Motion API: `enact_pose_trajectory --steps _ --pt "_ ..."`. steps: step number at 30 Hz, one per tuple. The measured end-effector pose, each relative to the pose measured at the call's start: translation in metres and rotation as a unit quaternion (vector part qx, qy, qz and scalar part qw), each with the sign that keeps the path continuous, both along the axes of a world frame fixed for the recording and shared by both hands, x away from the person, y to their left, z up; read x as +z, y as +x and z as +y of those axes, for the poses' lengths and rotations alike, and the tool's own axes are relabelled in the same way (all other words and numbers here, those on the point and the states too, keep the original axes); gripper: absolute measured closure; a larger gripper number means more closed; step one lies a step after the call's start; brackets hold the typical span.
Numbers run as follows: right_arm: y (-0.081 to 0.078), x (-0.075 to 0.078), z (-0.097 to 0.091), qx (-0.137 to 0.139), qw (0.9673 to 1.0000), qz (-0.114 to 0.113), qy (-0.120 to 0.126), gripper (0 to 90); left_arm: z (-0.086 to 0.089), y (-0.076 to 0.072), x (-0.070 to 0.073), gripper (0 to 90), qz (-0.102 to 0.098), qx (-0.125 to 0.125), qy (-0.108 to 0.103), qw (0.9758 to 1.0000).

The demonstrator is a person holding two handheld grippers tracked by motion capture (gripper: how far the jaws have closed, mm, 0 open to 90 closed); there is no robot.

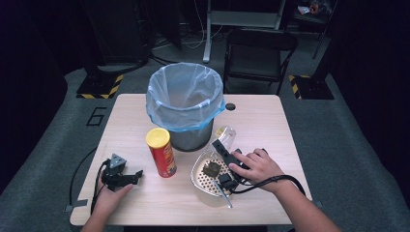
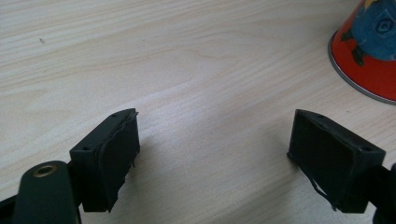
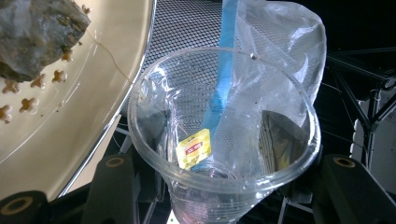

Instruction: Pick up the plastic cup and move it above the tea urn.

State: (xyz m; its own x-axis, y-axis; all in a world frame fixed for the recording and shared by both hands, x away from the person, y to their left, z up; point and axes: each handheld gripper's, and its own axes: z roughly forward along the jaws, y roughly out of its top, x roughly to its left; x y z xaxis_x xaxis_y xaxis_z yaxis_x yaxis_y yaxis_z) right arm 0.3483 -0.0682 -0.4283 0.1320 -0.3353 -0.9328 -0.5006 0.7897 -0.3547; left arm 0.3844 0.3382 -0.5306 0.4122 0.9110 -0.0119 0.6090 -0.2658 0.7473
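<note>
Right gripper (image 3: 219, 186): jaws part-open, clamped on a clear plastic cup (image 3: 224, 140) lying tipped at the table's 4 o'clock, between the strainer (image 1: 203, 181) and the mesh bin (image 1: 186, 104); a yellow tea-bag tag (image 3: 194, 148) sits inside the cup. Wet tea bag (image 1: 211, 169): in the strainer. Left gripper (image 2: 215, 154): at 8 o'clock, jaws apart, holding nothing, on bare wood. Red chip can (image 1: 161, 152): upright, at the left gripper's 2 o'clock.

table lit from above, surroundings dark; close-ups soft, slight glare.
</note>
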Motion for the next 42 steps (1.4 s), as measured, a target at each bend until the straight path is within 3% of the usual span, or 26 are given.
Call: enact_pose_trajectory --steps 9,11,12,14,17,18,20,24,26,42 --pt "-0.0008 0.0011 0.0007 0.001 1.0000 -0.001 -0.005 43.9 -0.0001 -0.0003 0.0001 15.8 0.002 0.000 0.000 1.0000" --pt "-0.0013 0.0005 -0.0002 -0.001 1.0000 0.000 0.006 43.9 0.0000 -0.0001 0.0001 15.8 0.001 0.000 0.000 1.0000" --pt "-0.0013 0.0027 0.0010 0.004 1.0000 -0.006 -0.004 43.9 0.0000 -0.0001 0.0001 15.8 0.001 0.000 0.000 1.0000" --pt "-0.0013 0.0027 0.0003 0.002 1.0000 -0.005 0.002 43.9 0.0000 0.0000 0.0000 15.8 0.000 0.000 0.000 1.0000" --pt "-0.0014 0.0028 -0.0001 -0.001 1.0000 -0.004 -0.007 43.9 0.0000 0.0001 0.0000 15.8 0.000 0.000 0.000 1.0000" --pt "-0.0014 0.0010 -0.0010 -0.001 0.9999 -0.009 0.012 43.9 0.0000 0.0000 0.0000 15.8 0.000 0.000 0.000 1.0000" --pt "-0.0012 0.0031 0.0004 0.005 0.9999 -0.010 -0.006 43.9 0.0000 0.0000 0.0000 15.8 0.000 0.000 0.000 1.0000" --pt "-0.0017 0.0031 -0.0003 0.000 0.9999 -0.005 -0.010 43.9 0.0000 0.0000 0.0000 15.8 0.000 0.000 0.000 1.0000" --pt "-0.0019 0.0027 -0.0008 0.002 0.9999 -0.016 0.005 43.8 0.0000 0.0000 0.0000 15.8 0.000 0.000 0.000 1.0000" --pt "-0.0018 0.0042 -0.0011 0.001 0.9997 -0.017 0.015 43.8 0.0000 0.0000 0.0000 15.8 0.000 0.000 0.000 1.0000"
